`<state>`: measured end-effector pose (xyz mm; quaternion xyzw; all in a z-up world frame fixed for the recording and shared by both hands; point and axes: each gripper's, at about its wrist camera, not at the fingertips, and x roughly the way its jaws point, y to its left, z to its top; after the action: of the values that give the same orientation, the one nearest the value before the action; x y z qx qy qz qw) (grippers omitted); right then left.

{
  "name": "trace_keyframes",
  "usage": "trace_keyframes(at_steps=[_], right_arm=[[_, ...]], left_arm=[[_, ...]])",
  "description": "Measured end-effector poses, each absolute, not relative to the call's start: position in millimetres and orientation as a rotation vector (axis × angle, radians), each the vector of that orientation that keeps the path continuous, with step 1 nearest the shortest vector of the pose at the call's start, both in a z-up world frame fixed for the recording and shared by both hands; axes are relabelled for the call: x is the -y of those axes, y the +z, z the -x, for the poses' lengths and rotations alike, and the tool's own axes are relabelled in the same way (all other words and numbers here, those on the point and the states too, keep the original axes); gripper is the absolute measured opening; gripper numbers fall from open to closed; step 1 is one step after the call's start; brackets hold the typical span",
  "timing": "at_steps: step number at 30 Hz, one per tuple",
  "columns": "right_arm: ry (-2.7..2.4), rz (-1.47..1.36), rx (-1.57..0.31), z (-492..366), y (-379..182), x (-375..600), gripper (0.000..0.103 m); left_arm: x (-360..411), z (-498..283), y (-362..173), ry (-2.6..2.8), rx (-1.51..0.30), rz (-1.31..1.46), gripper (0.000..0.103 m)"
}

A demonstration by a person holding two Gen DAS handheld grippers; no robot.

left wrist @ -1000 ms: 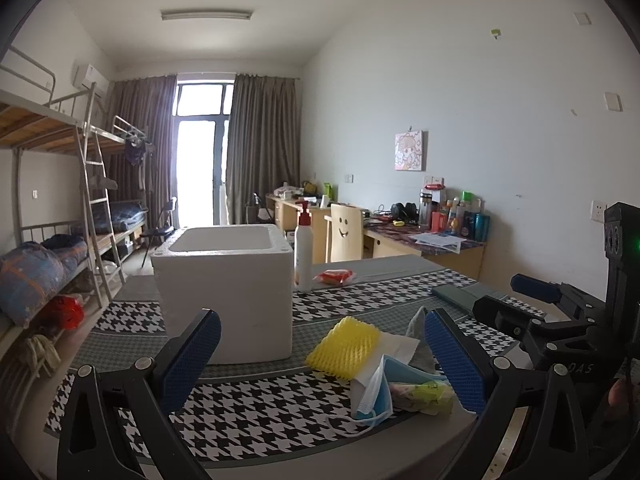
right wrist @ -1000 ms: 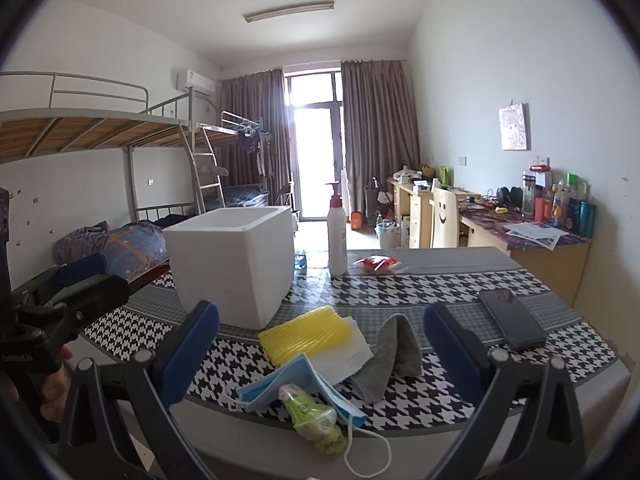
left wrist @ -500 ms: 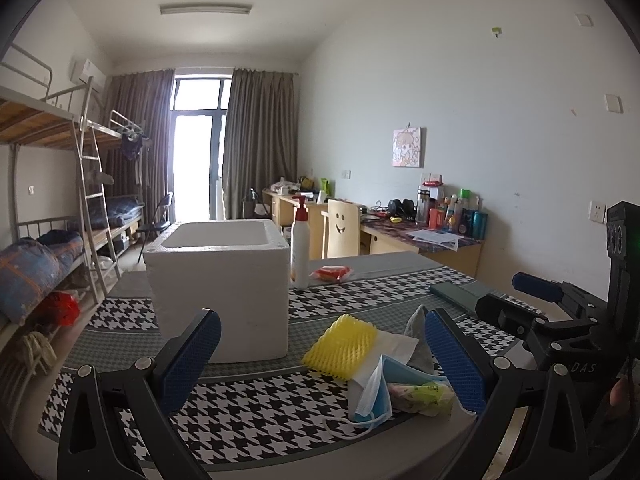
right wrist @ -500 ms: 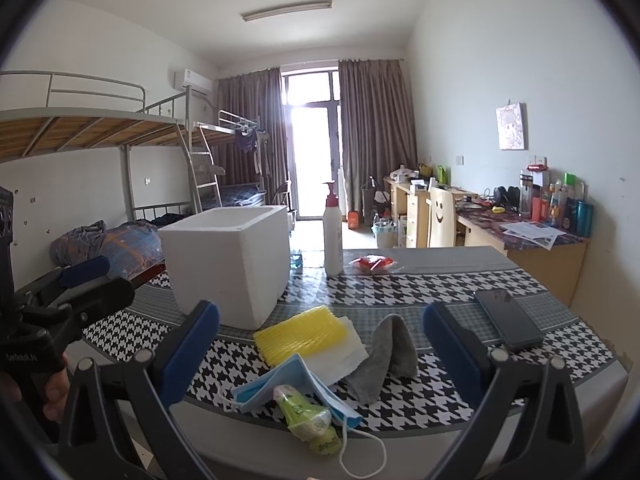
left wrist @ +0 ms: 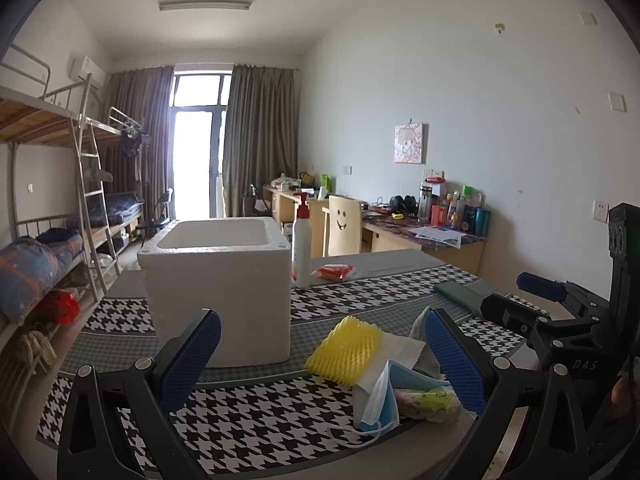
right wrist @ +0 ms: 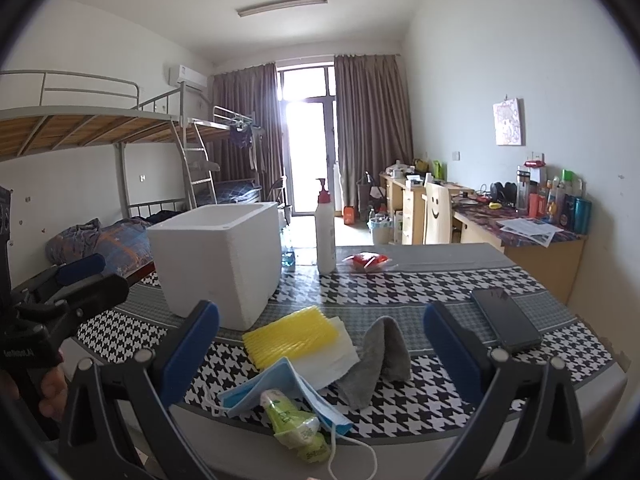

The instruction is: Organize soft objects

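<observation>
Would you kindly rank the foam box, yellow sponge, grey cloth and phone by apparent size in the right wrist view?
1. foam box
2. yellow sponge
3-4. grey cloth and phone look too alike to rank.

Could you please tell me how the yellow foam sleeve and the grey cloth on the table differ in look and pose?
The yellow foam sleeve is bright and ribbed; the grey cloth is dull and fuzzy. The yellow foam sleeve lies flat on a white sheet, while the grey cloth is bunched into a peak on the table. The sleeve lies nearer the white foam box than the cloth does. Both lie loose ahead of the open right gripper.
</observation>
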<state>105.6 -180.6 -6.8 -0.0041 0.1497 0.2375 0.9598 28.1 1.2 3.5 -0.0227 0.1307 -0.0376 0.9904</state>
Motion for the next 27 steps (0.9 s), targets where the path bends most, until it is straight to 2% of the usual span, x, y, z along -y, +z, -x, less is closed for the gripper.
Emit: trace_keyframes(at_steps=[27], right_arm=[[0.442,-0.001,-0.441,-152,-32,185,0.103]], left_arm=[[9,-95,-27,-0.126,-0.432,-0.003,0.102]])
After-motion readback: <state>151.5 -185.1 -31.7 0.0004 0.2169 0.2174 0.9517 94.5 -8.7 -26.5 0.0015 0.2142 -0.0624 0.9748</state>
